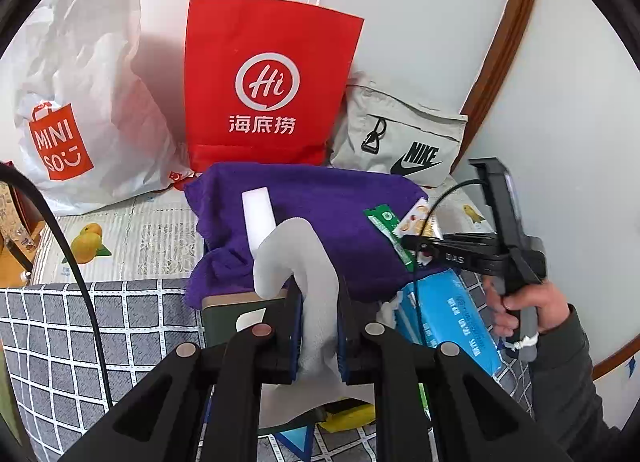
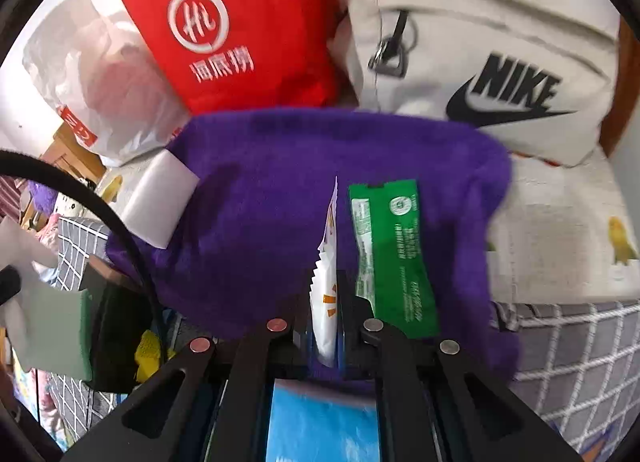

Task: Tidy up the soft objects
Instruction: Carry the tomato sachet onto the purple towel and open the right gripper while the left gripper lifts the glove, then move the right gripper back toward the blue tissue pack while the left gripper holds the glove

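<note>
My left gripper (image 1: 319, 326) is shut on a white cloth (image 1: 298, 258) that curls up out of the jaws, in front of a purple towel (image 1: 320, 197). On the towel lie a white block (image 1: 259, 213) and a green packet (image 1: 390, 234). My right gripper (image 2: 325, 318) is shut on a white and orange snack packet (image 2: 325, 302), held edge-on above the purple towel (image 2: 280, 201), just left of the green packet (image 2: 394, 254). In the left wrist view the right gripper (image 1: 408, 240) reaches in from the right with the snack packet (image 1: 416, 223), a person's hand (image 1: 524, 306) on its handle.
Against the wall stand a white MINISO plastic bag (image 1: 80, 109), a red paper bag (image 1: 264, 89) and a grey Nike pouch (image 1: 404, 141). A blue tissue pack (image 1: 448, 318) lies right of the towel. A checked grey cover (image 1: 100, 322) and a fruit-print cloth (image 1: 132, 234) lie underneath.
</note>
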`<action>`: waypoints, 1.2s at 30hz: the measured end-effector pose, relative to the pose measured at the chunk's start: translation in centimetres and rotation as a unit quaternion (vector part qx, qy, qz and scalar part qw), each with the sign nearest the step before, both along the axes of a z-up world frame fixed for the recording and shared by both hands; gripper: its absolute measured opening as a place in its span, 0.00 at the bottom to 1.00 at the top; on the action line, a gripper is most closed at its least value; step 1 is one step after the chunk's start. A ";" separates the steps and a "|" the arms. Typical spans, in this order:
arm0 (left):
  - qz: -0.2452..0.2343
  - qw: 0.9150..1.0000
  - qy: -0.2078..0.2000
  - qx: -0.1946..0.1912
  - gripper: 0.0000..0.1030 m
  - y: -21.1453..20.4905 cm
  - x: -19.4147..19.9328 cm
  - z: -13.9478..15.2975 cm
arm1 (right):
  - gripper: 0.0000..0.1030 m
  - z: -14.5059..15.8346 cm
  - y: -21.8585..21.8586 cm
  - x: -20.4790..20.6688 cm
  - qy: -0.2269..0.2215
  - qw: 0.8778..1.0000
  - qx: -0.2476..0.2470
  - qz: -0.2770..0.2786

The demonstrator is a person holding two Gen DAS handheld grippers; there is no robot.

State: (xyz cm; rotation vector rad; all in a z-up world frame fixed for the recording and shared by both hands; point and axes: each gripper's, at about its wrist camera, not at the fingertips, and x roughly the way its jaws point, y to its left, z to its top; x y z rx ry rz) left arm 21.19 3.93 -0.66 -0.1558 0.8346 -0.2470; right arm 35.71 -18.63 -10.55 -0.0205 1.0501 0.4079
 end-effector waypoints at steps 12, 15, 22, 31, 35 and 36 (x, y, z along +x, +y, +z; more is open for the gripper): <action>0.003 1.000 0.007 0.003 0.13 0.4 1.3 -0.9 | 0.24 -2.7 0.7 1.0 0.045 0.998 -0.047 0.013; 0.001 1.000 0.008 0.003 0.13 0.0 2.0 -1.1 | 0.34 -2.3 1.1 0.1 0.038 0.997 -0.056 0.029; -0.007 1.000 0.004 0.011 0.13 -0.8 3.1 -0.9 | 0.47 0.5 1.2 -2.4 -0.009 0.996 -0.084 0.032; -0.021 1.000 -0.007 0.005 0.13 -2.2 5.7 0.2 | 0.49 4.4 -0.9 -5.3 -0.063 0.997 -0.041 -0.007; -0.029 0.999 -0.009 0.010 0.13 -3.3 7.0 -0.1 | 0.49 5.7 -1.4 -8.0 -0.091 0.995 -0.033 -0.005; -0.029 1.000 -0.008 0.009 0.13 -3.5 7.3 -0.3 | 0.49 5.7 -1.5 -8.4 -0.095 0.995 -0.030 -0.005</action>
